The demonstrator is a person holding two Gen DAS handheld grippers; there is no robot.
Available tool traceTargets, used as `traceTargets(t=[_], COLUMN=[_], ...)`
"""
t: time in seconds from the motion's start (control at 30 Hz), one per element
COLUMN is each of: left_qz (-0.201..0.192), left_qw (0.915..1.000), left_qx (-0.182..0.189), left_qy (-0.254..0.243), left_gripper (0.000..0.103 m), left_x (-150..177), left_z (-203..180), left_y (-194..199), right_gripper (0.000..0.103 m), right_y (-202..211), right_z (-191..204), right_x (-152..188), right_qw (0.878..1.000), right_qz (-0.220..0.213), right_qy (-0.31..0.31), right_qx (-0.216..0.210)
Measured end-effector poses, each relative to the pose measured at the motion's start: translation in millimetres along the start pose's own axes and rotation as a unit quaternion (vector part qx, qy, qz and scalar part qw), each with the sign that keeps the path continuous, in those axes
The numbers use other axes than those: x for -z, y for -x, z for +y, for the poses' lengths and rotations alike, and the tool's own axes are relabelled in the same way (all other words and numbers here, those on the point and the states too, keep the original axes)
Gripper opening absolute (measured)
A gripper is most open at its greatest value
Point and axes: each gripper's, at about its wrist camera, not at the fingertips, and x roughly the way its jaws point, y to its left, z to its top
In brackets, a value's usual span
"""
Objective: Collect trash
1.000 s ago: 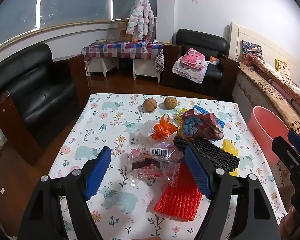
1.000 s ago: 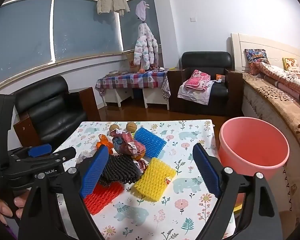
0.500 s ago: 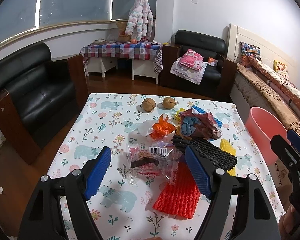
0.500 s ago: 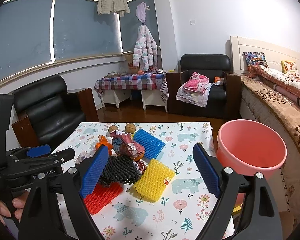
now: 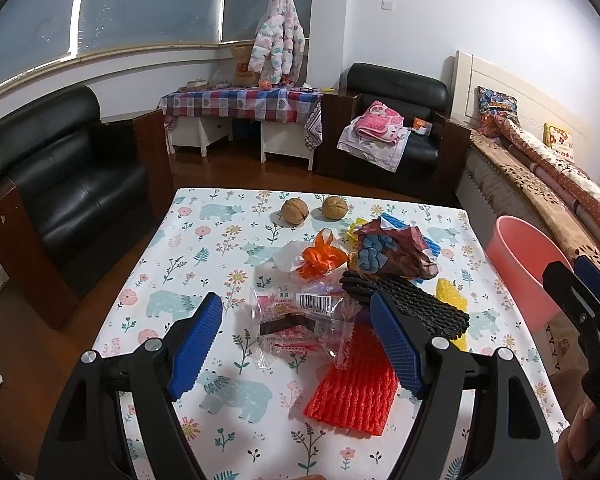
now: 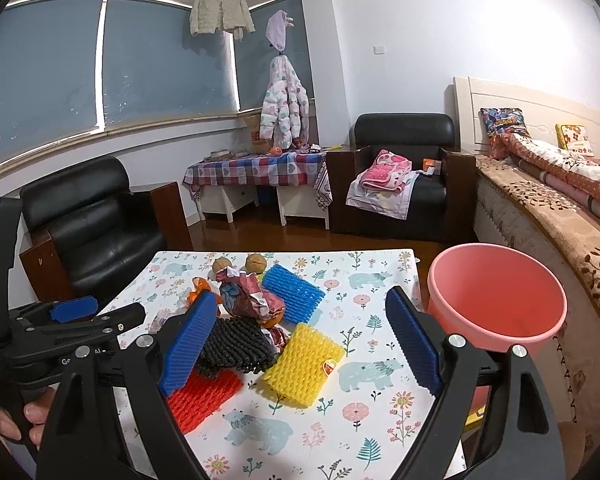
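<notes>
Your left gripper (image 5: 296, 334) hangs above the near half of the table (image 5: 204, 240), its 2 blue-padded jaws spread wide and holding nothing. Between them, down on the floral cloth, lies a clear plastic wrapper (image 5: 300, 320) with a barcode label. Just right of it a red foam net (image 5: 354, 384) lies flat, its far end tucked under a black foam net (image 5: 408, 300).

Your right gripper (image 6: 300, 344) is also wide apart and empty, held over the table's right portion. Between its pads sits a yellow foam net (image 6: 304, 364), touching the black net's edge. Beyond that lie a blue foam net (image 6: 294, 292) and a crumpled maroon wrapper (image 6: 246, 294) (part of its surface shows a blue pattern). An orange ribbon bow (image 5: 320, 258) sits on a scrap of white paper (image 5: 286, 256) left of the maroon wrapper.

At the far end of the table, 2 walnuts (image 5: 295, 211) rest side by side, a little apart from the pile.

The pink bucket (image 6: 496, 300) stands just off the table's right edge, its mouth open and its inside looking bare as far as you can see. All the trash lies on the table, none of it in the bucket
</notes>
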Motion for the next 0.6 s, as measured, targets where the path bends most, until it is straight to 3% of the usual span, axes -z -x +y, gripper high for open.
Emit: traceTargets(t=[0.6], left_qz=[0.002], left_qw=[0.9999], left_qx=[0.008], left_qy=[0.006], left_gripper=[0.073], left_x=[-0.8], left_z=[-2.8], left_y=[2.9], right_gripper=[0.087], right_y=[-2.9], right_z=[-0.3], right_x=[3.9], right_qw=[1.000], right_qz=[0.000], right_qy=[0.006], right_qx=[0.009])
